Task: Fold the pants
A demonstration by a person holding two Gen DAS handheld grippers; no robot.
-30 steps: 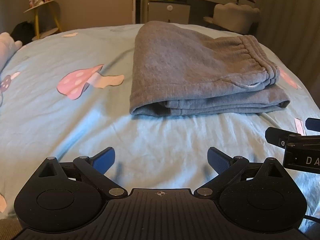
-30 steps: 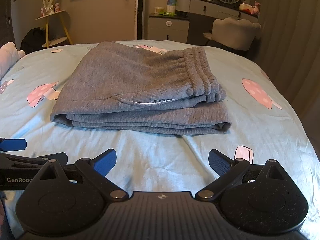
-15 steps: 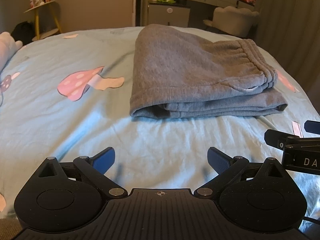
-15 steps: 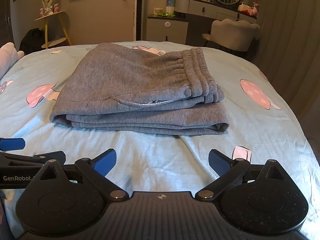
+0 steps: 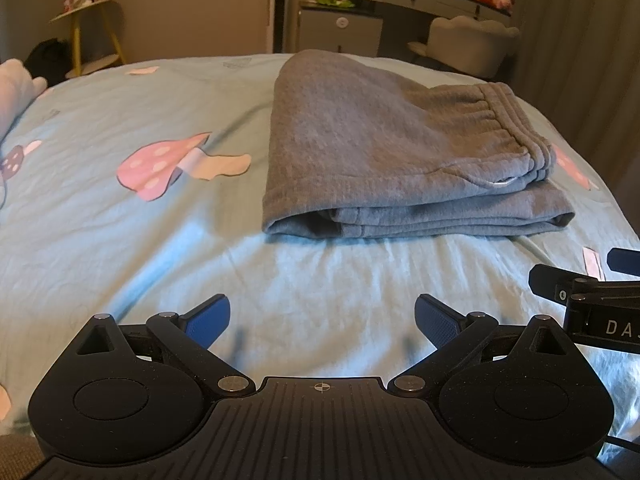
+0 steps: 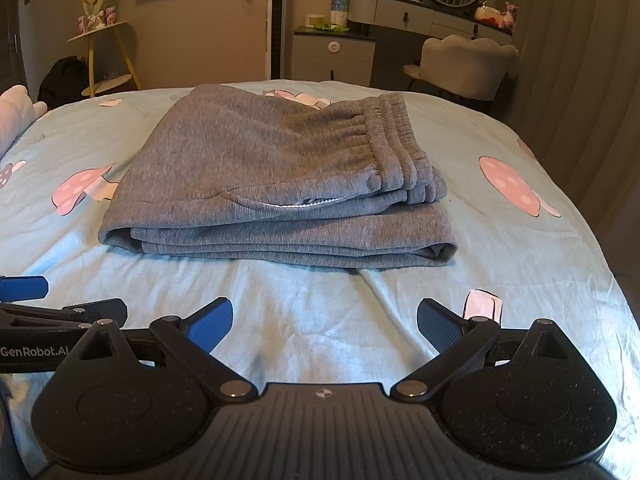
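Left wrist view: mounted low behind the left claw [image 5: 322,322], looking forward along its spread fingers across the bed [image 5: 120,220] toward the far wall; folded pants [image 5: 392,168] right of centre, well apart from the fingertips. Right claw [image 5: 576,280] intruding at the right edge.

Right wrist view: same low seat behind the right claw [image 6: 324,322], facing the same way, set a little to the right, so pants [image 6: 276,184] near centre frame. Left claw [image 6: 48,300] entering at the left edge.

Shared by both: pants, bed [image 6: 520,248], yellow stool [image 5: 92,28] at upper left, dresser and chair [image 6: 464,60] at upper right.
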